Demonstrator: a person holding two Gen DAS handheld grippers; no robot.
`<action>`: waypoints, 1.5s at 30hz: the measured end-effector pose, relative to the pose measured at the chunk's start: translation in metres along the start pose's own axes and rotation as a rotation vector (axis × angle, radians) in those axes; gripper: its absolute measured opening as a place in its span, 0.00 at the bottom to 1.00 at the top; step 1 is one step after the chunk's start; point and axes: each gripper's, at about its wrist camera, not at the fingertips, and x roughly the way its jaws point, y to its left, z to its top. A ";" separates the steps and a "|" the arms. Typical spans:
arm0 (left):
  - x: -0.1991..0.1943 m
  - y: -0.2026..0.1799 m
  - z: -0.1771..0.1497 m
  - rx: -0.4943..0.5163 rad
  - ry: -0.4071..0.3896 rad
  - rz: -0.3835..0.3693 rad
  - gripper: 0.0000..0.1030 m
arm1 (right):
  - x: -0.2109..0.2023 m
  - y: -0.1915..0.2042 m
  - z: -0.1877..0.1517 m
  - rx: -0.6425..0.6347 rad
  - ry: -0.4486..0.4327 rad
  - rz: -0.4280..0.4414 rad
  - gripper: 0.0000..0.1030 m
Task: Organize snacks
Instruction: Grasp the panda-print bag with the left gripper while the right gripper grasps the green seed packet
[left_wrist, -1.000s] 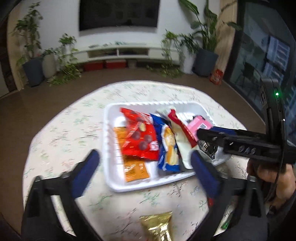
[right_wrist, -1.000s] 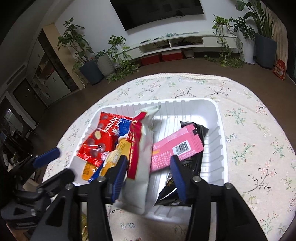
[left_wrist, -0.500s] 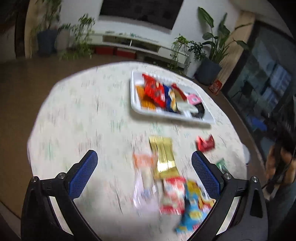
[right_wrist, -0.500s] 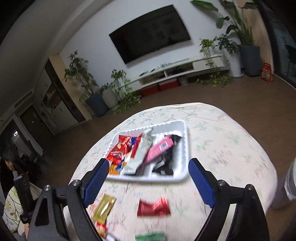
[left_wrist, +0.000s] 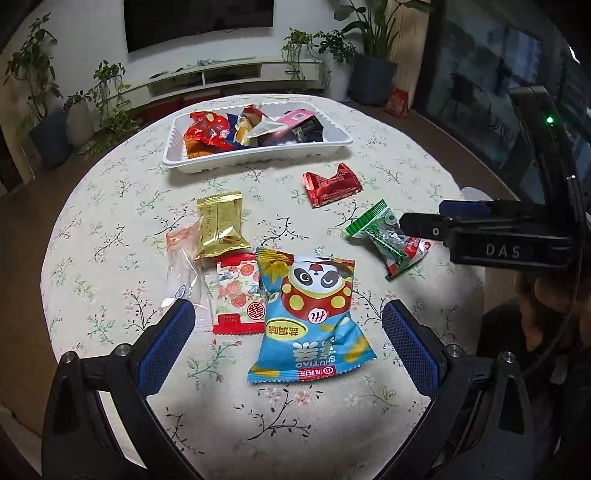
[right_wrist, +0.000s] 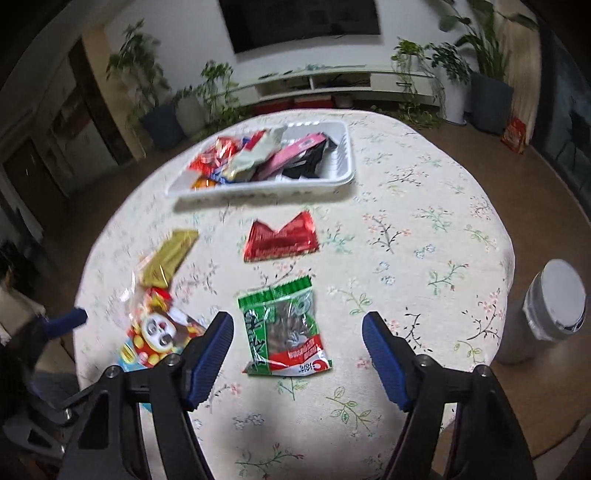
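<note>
A white tray (left_wrist: 258, 157) at the far side of the table holds several snack packets; it also shows in the right wrist view (right_wrist: 332, 181). Loose on the cloth lie a blue panda bag (left_wrist: 310, 314), a red-and-white packet (left_wrist: 236, 295), a gold packet (left_wrist: 221, 229), a clear orange packet (left_wrist: 181, 254), a red wrapper (left_wrist: 330, 184) and a green packet (left_wrist: 388, 236). My left gripper (left_wrist: 288, 343) is open and empty, straddling the panda bag. My right gripper (right_wrist: 297, 350) is open and empty, straddling the green packet (right_wrist: 284, 328).
The round table (left_wrist: 110, 206) has a floral cloth. A grey cylindrical bin (right_wrist: 550, 314) stands on the floor beside the table's right edge. Potted plants (left_wrist: 369, 70) and a low TV shelf (left_wrist: 221, 74) stand behind. The right gripper body (left_wrist: 498, 236) reaches in over the table's right side.
Both grippers have pulled back from the tray toward the near side of the table. The right gripper opened wide. The loose packets came into view.
</note>
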 end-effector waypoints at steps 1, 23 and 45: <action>0.002 -0.001 0.001 0.003 0.006 0.006 0.99 | 0.002 0.000 -0.002 -0.006 0.009 -0.007 0.72; 0.049 -0.003 0.004 0.044 0.010 -0.060 0.54 | 0.020 0.000 -0.004 -0.004 0.033 -0.010 0.72; 0.019 0.024 -0.003 -0.018 -0.081 -0.210 0.42 | 0.043 0.020 -0.006 -0.088 0.079 -0.043 0.72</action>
